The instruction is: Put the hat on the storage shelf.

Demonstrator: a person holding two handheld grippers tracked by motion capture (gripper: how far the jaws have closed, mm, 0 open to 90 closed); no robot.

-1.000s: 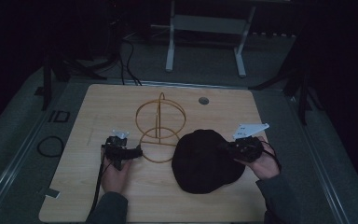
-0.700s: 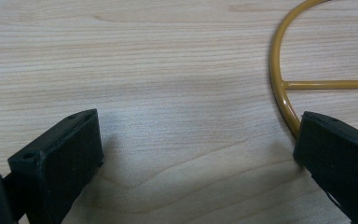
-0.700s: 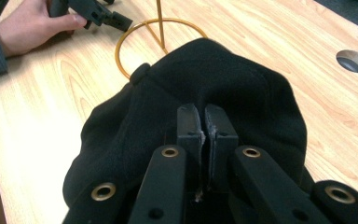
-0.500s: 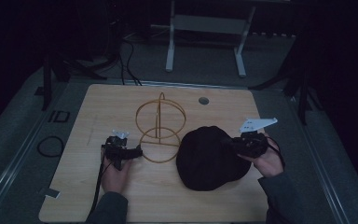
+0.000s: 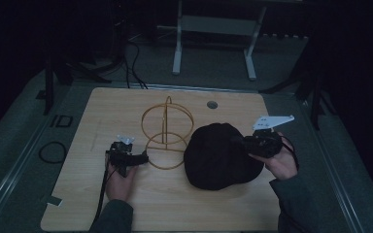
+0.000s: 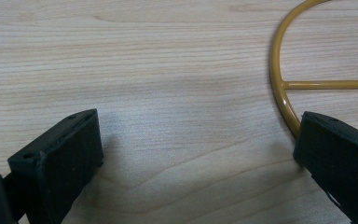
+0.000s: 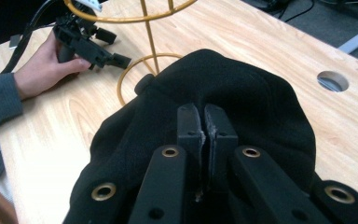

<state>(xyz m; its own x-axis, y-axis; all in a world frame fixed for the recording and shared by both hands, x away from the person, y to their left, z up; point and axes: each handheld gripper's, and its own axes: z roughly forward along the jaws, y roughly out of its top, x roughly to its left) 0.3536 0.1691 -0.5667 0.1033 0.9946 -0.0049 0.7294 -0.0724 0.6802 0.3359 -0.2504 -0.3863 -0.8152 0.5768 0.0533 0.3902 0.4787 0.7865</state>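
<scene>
A black cap (image 5: 218, 158) lies on the wooden table (image 5: 102, 111), to the right of a yellow wire stand (image 5: 167, 131). My right gripper (image 5: 238, 141) holds the cap's right edge; in the right gripper view its jaws are pressed together on the black fabric (image 7: 242, 93), so the right gripper (image 7: 204, 119) is shut on the cap. My left gripper (image 5: 143, 158) rests low on the table at the left of the stand's base ring. It is open (image 6: 198, 154) with bare wood between the jaws, and the ring (image 6: 279, 70) touches or nearly touches one jaw. The left gripper (image 7: 116, 58) also appears in the right gripper view.
A round hole (image 5: 212, 104) sits near the table's far edge. Beyond the table, metal frame legs (image 5: 177, 43) and cables stand on the dark floor. A cable loop (image 5: 52, 151) lies off the table's left side.
My right gripper has shifted slightly right and away with the cap's edge in it, and the cap has moved a little with it. The left gripper has stayed put.
</scene>
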